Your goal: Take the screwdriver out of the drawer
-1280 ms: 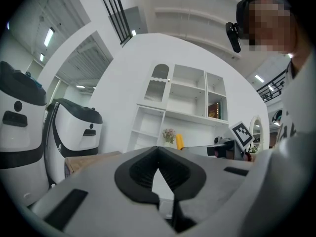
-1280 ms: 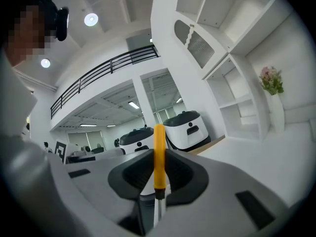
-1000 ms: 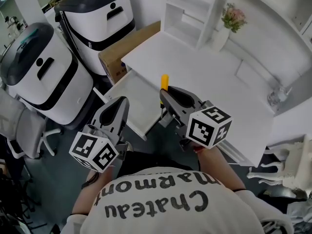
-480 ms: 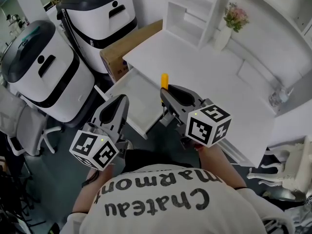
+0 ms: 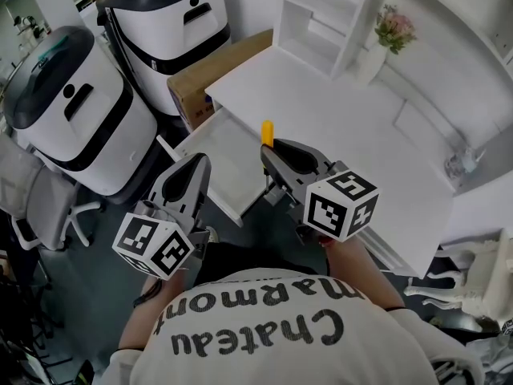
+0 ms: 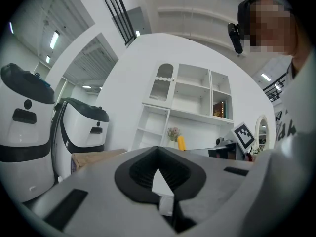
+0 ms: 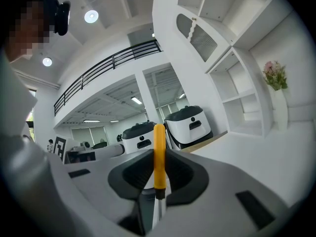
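Open below the left end of the white bench (image 5: pixel 361 127): a shallow white drawer (image 5: pixel 215 159), with only plain white floor on show in the head view. Not lying in it, but clamped upright in the jaws of the right gripper (image 5: pixel 270 152), above the drawer's right side: the yellow-handled screwdriver (image 5: pixel 268 131). Closed tip to tip on nothing, near the drawer's front left corner: the jaws of the left gripper (image 5: pixel 199 163). Behind the drawer, against the bench: a brown cardboard box (image 5: pixel 212 79), contents out of sight. At the back of the bench: a white open shelf unit (image 5: pixel 317 22), then a white vase (image 5: pixel 369 62) holding pink flowers (image 5: pixel 394 29).

Given by the right gripper view alone: the thin metal shank below the yellow handle, running down between the dark pads. From the head view, just the handle's top clear of the jaws. Given by the left gripper view alone: a brownish book-like thing (image 6: pixel 220 109) standing in an upper right compartment of the shelf unit. Also there, the screwdriver's handle in line with the vase.
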Demonstrator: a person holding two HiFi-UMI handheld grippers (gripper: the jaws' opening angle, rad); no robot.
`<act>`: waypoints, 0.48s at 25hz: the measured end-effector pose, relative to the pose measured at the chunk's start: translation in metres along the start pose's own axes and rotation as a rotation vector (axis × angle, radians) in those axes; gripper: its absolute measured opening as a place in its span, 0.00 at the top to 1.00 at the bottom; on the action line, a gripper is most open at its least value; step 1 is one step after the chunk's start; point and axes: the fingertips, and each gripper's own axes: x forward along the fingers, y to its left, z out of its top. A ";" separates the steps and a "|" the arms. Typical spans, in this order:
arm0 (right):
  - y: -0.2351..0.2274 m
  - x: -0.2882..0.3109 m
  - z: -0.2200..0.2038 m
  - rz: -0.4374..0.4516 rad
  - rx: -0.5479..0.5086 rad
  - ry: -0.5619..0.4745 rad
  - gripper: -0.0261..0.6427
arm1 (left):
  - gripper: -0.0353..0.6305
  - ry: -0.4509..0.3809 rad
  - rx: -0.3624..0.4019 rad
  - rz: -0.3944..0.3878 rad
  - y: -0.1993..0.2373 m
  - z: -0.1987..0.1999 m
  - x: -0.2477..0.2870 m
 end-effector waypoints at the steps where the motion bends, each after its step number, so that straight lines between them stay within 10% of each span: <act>1: 0.000 0.000 -0.001 0.001 0.001 0.003 0.84 | 0.91 0.001 -0.001 0.001 0.000 -0.001 0.000; 12: -0.004 0.006 -0.009 0.000 0.011 0.024 0.84 | 0.91 0.009 -0.010 0.001 0.005 -0.006 0.005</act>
